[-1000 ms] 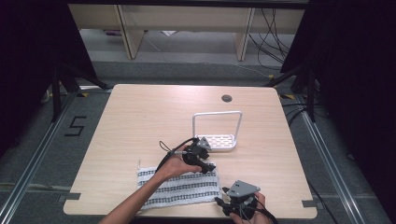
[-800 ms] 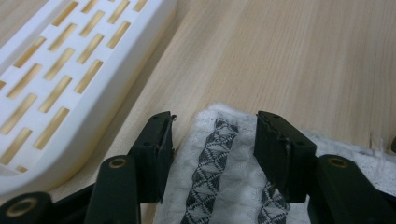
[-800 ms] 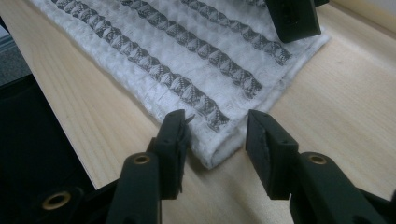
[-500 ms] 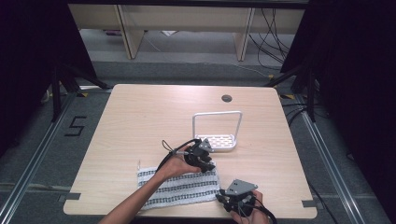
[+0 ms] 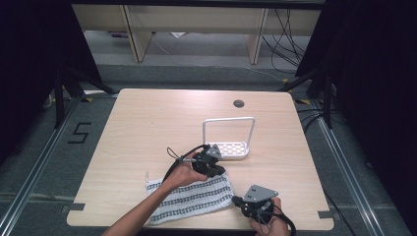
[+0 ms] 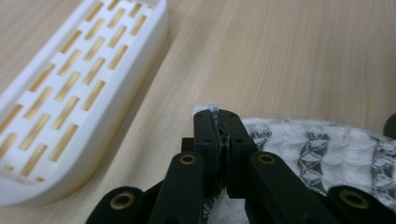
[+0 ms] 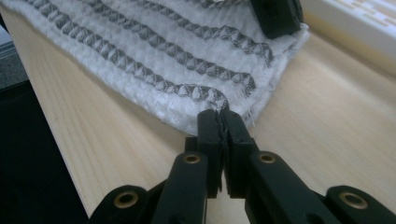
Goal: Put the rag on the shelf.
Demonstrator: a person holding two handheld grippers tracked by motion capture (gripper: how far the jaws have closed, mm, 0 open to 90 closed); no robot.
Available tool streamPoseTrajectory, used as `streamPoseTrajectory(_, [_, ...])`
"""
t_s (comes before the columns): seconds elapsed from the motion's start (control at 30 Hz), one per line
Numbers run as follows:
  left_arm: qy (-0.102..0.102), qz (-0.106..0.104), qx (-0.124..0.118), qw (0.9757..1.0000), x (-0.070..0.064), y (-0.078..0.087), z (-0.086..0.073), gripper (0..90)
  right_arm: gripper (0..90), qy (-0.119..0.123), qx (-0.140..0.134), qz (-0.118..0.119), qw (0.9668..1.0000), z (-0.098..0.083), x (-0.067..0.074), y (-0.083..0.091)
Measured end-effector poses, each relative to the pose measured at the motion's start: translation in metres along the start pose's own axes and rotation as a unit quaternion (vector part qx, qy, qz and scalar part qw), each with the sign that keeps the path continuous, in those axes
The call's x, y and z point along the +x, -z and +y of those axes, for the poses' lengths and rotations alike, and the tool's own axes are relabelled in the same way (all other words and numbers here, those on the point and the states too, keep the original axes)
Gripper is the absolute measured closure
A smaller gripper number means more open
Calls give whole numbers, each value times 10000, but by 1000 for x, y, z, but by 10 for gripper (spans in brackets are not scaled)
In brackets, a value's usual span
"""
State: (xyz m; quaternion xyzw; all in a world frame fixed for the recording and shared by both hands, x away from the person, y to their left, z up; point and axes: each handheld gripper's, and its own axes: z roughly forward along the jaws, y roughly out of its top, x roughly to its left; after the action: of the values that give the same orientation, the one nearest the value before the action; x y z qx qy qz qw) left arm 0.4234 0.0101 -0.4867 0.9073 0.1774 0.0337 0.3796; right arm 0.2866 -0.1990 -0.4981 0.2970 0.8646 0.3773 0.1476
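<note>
The striped cloth [image 5: 192,196] lies flat on the near part of the counter [image 5: 147,128], close to its front edge, white with dark woven bands running along its length. It looks light, soft and limp, a loose knit with a slightly frayed hem, so it will likely sag and fold wherever it is not supported, and a single grip would let the rest trail. The corners and hems are the sensible places to take it, and that is where both tools sit.

The left gripper [image 6: 219,116] has just been closing, and its fingers [image 6: 205,135] are now clamped on the cloth's far right corner, a tuft of white weave showing between them. The right gripper [image 7: 219,116] has also just been closing; its fingers [image 7: 236,135] are pinched together on the near right corner, at the hem, though how much fabric lies between them is hard to judge, since little of it shows in the seam. The thin bite could slip under a pull.

Just beyond the cloth stands a white slotted rack [image 5: 231,147] with a wire hoop, apart from the fabric.

The person's left forearm [image 5: 147,211] covers part of the cloth's middle in the high view, and the right hand [image 5: 268,223] is cut off by the bottom edge. Whether the cloth is a single layer or already doubled cannot be told.
</note>
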Motion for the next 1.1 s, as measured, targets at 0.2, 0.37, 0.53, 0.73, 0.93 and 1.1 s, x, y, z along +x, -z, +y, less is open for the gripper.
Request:
streamPoseTrajectory(0.2, [200,156,-346,9991,-1,19,6,862,883,11,-226,-164,9996,6,-11,15])
streamPoseTrajectory(0.37, [322,254,-657,9970,-2,36,14,862,885,132,-433,-297,9985,16,-19,27])
streamPoseTrajectory(0.53, [340,470,-987,9934,-8,58,29,862,887,210,-657,-435,9967,32,-31,44])
streamPoseTrajectory(0.73, [302,632,-1471,9866,-12,91,50,862,888,289,-980,-638,9927,62,-45,66])
streamPoseTrajectory(0.93, [362,878,-1876,9776,-16,124,73,861,889,308,-1357,-833,9868,94,-67,84])
streamPoseTrajectory(1.1, [491,1059,-2048,9718,-15,140,89,861,889,203,-1553,-915,9834,121,-88,93])
